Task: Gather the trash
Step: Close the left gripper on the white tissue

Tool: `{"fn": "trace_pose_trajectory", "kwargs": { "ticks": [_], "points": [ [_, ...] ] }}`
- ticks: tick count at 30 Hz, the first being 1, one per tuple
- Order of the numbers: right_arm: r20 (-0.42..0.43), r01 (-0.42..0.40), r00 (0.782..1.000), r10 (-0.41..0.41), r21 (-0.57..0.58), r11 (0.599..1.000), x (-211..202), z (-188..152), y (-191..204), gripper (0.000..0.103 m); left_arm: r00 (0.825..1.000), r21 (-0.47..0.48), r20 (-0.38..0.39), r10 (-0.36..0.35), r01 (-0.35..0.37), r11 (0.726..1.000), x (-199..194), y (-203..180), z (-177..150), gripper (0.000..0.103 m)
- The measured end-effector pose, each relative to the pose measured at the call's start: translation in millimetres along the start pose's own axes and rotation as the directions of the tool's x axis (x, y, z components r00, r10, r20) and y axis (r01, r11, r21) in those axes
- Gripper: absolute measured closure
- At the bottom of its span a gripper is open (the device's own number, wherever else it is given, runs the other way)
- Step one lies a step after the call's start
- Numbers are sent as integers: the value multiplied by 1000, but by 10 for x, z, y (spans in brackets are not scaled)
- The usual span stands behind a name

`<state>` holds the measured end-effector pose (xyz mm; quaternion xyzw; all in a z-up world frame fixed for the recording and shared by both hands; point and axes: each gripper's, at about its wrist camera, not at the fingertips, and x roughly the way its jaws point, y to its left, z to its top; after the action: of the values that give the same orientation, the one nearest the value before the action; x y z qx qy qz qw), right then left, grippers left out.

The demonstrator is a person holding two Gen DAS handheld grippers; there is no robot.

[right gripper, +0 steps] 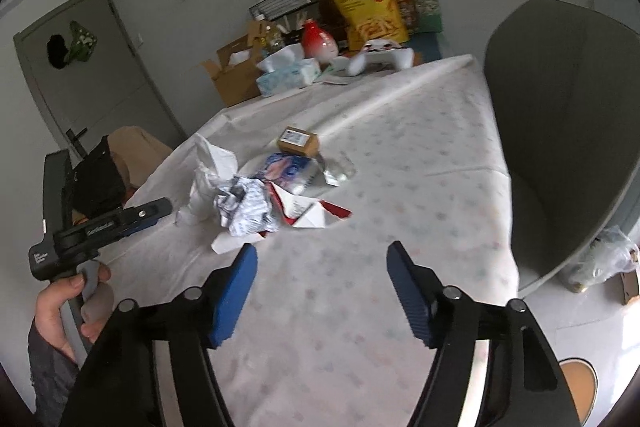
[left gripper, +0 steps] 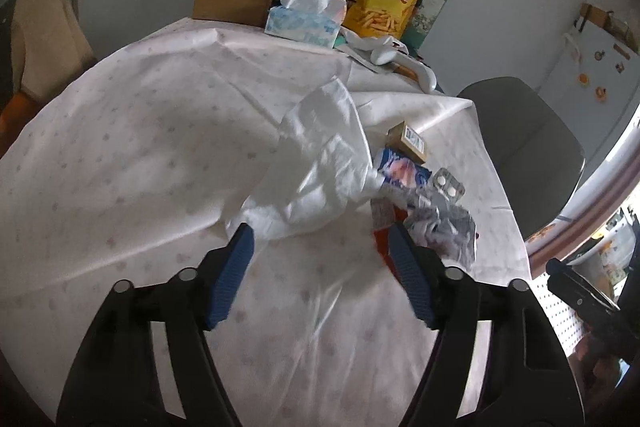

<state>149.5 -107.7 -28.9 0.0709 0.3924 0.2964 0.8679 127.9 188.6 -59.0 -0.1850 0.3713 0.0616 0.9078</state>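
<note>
With both jaws spread and empty, the left hand-held gripper (left gripper: 320, 247) should advance onto the crumpled white tissue (left gripper: 316, 163) heaped with wrappers (right gripper: 244, 207) mid-counter (left gripper: 120, 147), pinching it low, while the right hand-held gripper (right gripper: 320, 263) waits short of the pile.
</note>
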Motion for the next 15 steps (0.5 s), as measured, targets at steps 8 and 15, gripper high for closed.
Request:
{"fn": "trace_pose_trajectory", "kwargs": {
  "ticks": [8, 15],
  "points": [
    [-8, -31, 999, 31, -5, 1000, 167, 112, 153, 38, 995, 95, -48, 84, -79, 992, 407, -141, 198, 37],
    [-19, -29, 999, 30, 16, 999, 263, 95, 197, 38, 988, 113, -95, 124, -113, 987, 623, -85, 153, 84]
  ]
}}
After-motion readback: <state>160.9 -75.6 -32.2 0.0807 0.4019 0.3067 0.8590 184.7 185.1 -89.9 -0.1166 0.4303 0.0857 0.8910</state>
